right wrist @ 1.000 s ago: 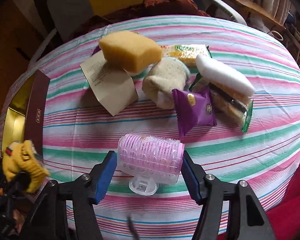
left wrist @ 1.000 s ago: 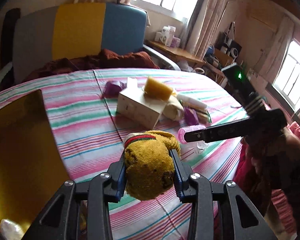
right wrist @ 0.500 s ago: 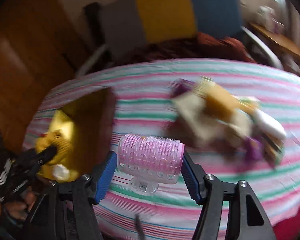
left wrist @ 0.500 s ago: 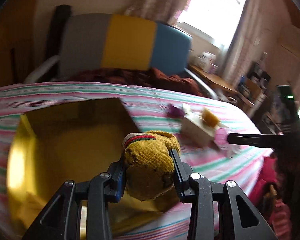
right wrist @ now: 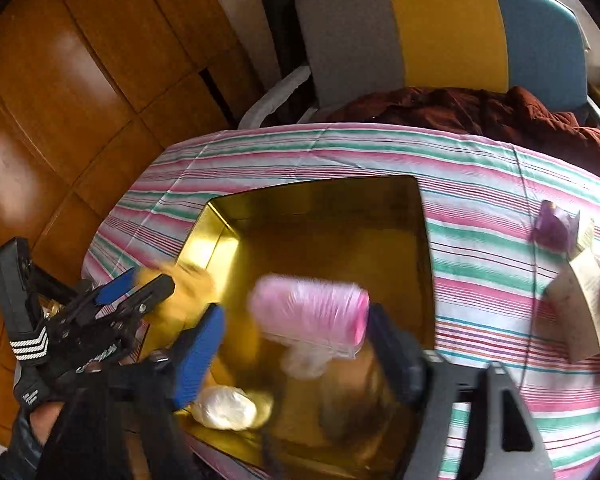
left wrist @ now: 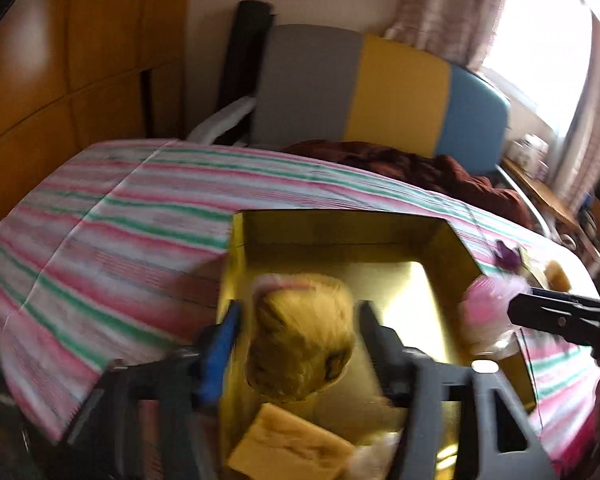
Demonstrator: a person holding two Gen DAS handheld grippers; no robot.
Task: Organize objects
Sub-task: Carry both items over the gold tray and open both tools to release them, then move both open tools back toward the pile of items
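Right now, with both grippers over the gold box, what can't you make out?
- Left wrist: whether the mustard-yellow knitted sock still touches either finger; motion blur.
- Right wrist: the pink plastic hair roller is smeared, so contact with the fingers is unclear.
- Gold metal box: the near floor is hidden by both grippers in either view.

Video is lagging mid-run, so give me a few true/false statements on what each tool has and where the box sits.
1. The left tool has the yellow plush toy between its fingers. True.
2. The right tool is empty. False: the pink hair roller sits between its fingers.
3. Both tools are over the gold box. True.
4. The gold box is bare inside. False: a yellow sponge already lies in it.
5. The box sits on the wooden floor. False: it is on the striped tablecloth.
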